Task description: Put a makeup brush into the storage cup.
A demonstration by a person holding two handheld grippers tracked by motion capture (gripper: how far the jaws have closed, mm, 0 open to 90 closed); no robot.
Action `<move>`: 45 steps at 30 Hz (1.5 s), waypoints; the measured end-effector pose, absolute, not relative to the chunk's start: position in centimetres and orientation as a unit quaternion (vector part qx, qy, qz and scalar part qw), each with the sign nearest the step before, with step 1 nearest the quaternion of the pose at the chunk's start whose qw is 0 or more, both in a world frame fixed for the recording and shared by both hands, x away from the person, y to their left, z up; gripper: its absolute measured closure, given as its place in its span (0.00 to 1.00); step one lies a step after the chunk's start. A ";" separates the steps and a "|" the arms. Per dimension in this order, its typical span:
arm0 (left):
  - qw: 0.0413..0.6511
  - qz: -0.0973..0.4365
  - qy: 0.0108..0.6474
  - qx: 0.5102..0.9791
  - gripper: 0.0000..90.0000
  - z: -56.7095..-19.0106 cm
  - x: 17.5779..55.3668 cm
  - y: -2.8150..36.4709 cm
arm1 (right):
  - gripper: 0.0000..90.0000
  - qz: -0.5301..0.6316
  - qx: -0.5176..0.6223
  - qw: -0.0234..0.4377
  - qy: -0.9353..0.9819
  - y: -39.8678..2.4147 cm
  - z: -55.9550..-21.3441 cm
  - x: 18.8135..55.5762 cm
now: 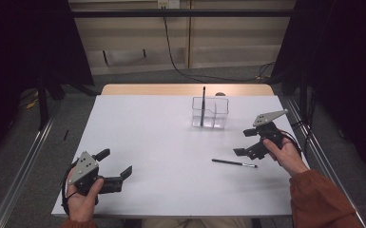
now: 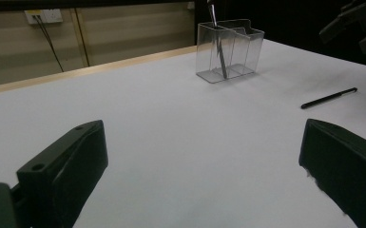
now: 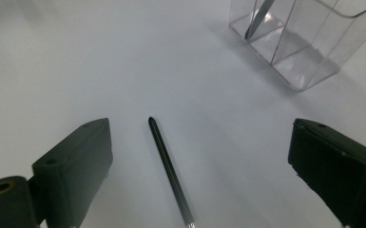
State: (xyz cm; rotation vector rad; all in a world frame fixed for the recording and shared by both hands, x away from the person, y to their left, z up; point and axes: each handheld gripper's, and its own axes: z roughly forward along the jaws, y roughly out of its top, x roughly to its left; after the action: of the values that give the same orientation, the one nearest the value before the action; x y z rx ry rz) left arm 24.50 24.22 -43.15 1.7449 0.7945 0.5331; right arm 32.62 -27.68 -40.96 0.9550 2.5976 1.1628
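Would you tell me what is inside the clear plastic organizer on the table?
One dark pen stands upright in a compartment of the clear organizer; its other compartments look empty. The walls are transparent, so nothing is covered.

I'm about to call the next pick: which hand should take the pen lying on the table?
Right. The right gripper hangs open close to the pen, and in its own view the pen lies between the fingers. The left gripper is far across the table.

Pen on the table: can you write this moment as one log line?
pen: flat on table, untouched | right gripper: open, above pen | left gripper: open, idle | holder: one pen inside
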 end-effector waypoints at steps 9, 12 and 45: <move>0.542 0.227 0.336 0.736 0.02 -43.2 24.5 24.2 | 0.05 0.318 0.285 0.039 0.903 -27.3 -41.4 33.1; 0.542 0.226 0.336 0.736 0.02 -43.2 24.5 24.2 | 0.06 0.299 0.282 0.039 0.911 -27.0 -41.5 33.2; 0.541 0.222 0.334 0.740 0.02 -43.3 24.6 24.1 | 0.53 0.103 0.197 -0.022 0.975 -25.0 -43.9 34.8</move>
State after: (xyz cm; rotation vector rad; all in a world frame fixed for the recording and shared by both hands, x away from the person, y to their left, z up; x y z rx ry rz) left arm 24.60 24.10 -43.29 1.7579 0.7931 0.5266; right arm 34.78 -24.97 -43.89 0.6287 3.1046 0.3295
